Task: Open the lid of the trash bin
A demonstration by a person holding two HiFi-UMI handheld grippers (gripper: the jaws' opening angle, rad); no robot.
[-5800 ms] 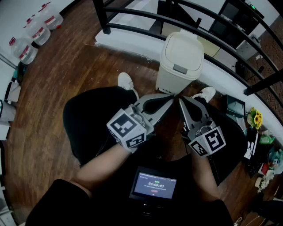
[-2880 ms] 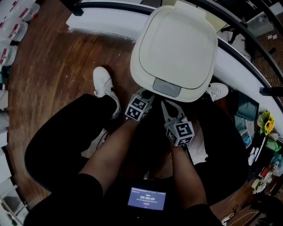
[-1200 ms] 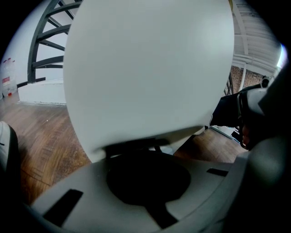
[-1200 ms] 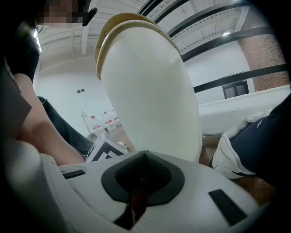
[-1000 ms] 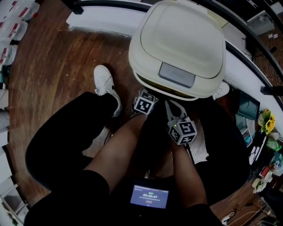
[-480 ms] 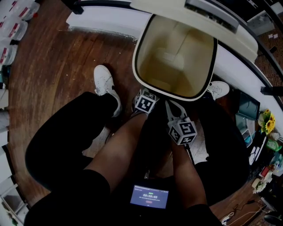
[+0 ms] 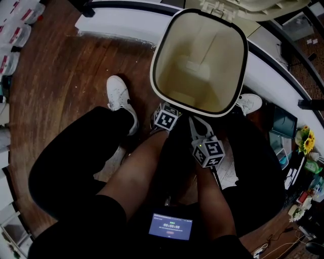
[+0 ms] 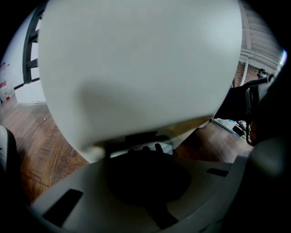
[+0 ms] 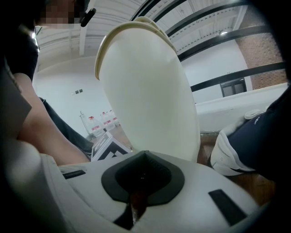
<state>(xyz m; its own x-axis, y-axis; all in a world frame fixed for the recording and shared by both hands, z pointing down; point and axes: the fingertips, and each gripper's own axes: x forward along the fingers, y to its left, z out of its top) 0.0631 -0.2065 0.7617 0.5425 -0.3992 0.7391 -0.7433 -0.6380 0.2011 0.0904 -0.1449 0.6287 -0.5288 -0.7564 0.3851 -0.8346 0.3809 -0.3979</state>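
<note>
Lid (image 7: pixel 253 7) now up; one bin (image 7: pixel 174 68), two tools (image 7: pixel 163 114) (image 7: pixel 196 124)

lid (image 7: pixel 253 7) cropped by top edge

We are holding the left white plastic two-jaw gripper with the black-and-white marker cube (image 7: pixel 164 115) (image 8: pixel 146 160) low in front of us, and its jaws are meeting along a closed seam. The matching right white gripper (image 7: pixel 195 124) (image 9: pixel 142 160) is sitting just beside it, slightly nearer to us, jaws likewise pressed together. Our bare left forearm (image 7: pixel 132 174) and bare right forearm (image 7: pixel 211 200) are reaching forward and down, almost parallel, out of short black sleeves (image 7: pixel 98 222).
</note>
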